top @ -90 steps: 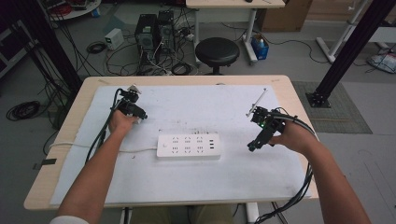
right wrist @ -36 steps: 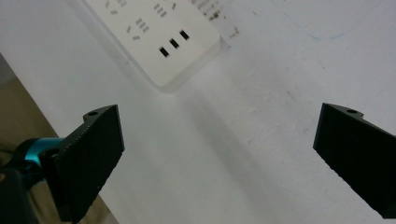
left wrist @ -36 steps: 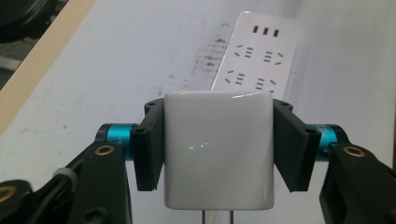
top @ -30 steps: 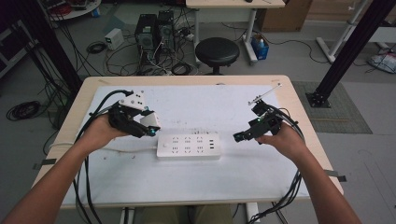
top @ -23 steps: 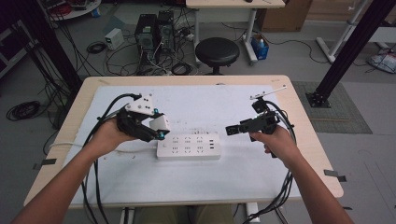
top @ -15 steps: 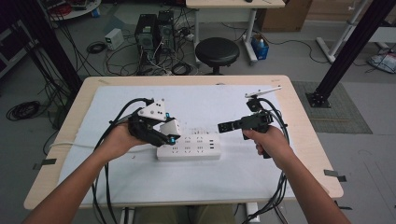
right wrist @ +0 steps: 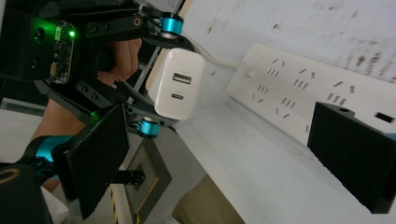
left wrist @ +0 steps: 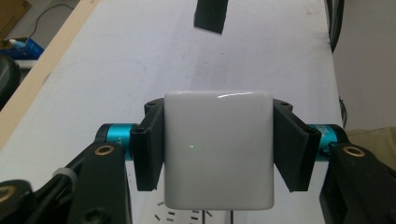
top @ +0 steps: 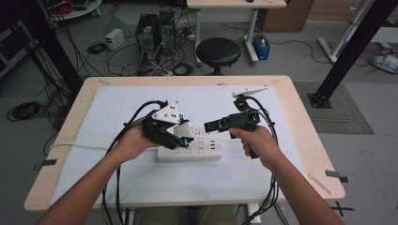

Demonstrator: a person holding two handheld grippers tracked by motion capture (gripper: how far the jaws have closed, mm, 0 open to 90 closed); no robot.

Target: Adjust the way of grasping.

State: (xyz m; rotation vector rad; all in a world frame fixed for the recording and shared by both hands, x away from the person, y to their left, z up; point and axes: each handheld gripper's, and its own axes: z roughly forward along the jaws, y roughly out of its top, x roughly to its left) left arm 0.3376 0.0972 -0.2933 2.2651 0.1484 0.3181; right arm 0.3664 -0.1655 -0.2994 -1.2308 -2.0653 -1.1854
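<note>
One left gripper (top: 180,136), jaws clamped on the two sides of one white charger (left wrist: 218,149), holds it just above one white power strip (top: 190,151). One right gripper (top: 211,125), jaws apart, just been closing slightly, nothing between them.

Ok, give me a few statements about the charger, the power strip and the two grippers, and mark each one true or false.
1. The left gripper is shut on the white charger. True.
2. The charger is plugged into the power strip. False: it is held just above the strip.
3. The right gripper grips the strip. False: its jaws are open, with nothing between them.
4. The strip lies on the white mat. True.
</note>
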